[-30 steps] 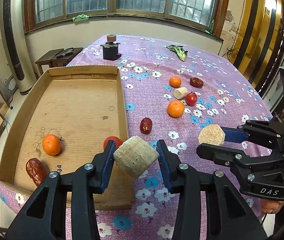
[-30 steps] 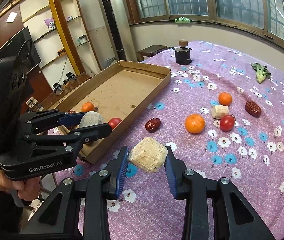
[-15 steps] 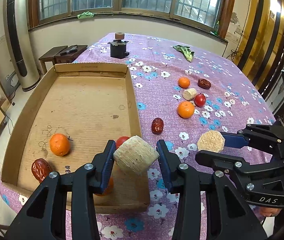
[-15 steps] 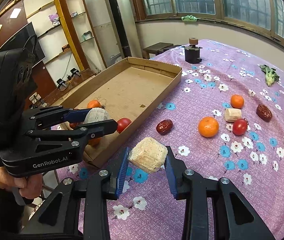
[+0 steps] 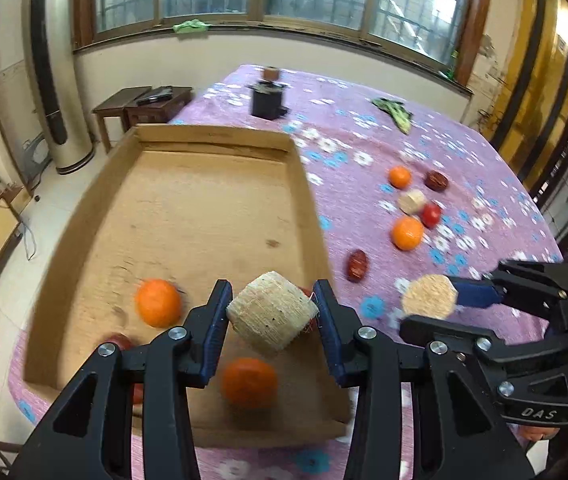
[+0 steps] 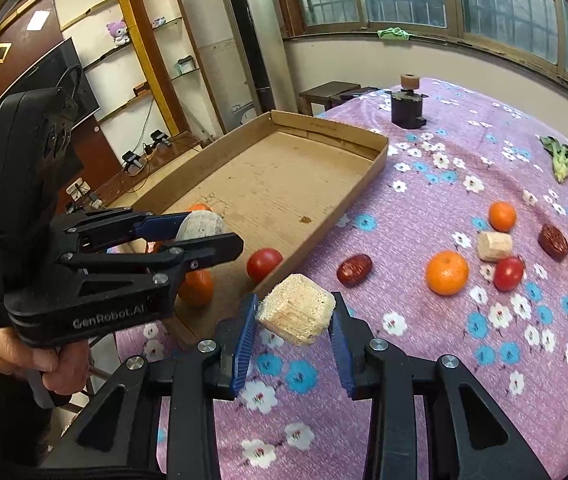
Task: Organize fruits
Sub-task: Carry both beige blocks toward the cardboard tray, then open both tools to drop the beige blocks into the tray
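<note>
Left gripper (image 5: 271, 316) further over tray (image 5: 187, 140) — chunk (image 5: 271, 317) between jaws

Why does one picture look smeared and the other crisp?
Left wrist view: motion blur smears the oranges and cardboard tray, while the held corn piece stays sharp. Right wrist view: everything is crisp, though the fisheye bends the window frames.

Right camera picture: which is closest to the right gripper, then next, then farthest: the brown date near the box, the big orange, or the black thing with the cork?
From the right gripper:
1. Brown date, just ahead, by the box's corner.
2. Big orange, farther out to the right.
3. Black thing with the cork, far end of the table.
</note>
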Action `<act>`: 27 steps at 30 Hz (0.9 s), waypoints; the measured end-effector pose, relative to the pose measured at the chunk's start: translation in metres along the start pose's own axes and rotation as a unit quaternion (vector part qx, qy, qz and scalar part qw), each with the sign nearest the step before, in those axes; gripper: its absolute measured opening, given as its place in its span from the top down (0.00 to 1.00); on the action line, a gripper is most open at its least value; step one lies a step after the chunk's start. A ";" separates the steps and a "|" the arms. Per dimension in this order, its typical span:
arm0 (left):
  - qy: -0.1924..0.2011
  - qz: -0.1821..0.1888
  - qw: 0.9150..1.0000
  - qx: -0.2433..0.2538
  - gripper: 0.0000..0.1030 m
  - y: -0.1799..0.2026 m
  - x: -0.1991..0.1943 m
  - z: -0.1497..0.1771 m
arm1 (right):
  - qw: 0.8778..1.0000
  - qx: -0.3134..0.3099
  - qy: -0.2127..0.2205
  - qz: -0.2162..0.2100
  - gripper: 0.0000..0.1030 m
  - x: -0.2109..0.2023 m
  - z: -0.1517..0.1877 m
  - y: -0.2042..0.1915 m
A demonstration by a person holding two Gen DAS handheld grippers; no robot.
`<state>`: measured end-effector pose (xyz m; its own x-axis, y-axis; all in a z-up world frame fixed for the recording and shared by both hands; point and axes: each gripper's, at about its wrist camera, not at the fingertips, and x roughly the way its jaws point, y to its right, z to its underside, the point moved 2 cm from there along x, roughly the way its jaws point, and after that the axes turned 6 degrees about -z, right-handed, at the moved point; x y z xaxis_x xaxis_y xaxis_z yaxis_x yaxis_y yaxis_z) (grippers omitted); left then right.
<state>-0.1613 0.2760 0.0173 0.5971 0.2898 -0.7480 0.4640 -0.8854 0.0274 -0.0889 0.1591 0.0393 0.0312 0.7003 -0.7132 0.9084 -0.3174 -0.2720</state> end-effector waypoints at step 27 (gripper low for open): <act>-0.086 -0.079 0.991 -0.062 0.60 -0.075 0.071 -0.019 | 0.995 -0.073 -0.073 0.004 0.64 0.119 -0.051 -0.027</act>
<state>-0.1415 0.3696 -0.0254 0.3958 0.3454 -0.8509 0.6262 -0.7793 -0.0250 -0.0884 0.2836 -0.0053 -0.0127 0.5940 -0.8043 0.9598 -0.2184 -0.1765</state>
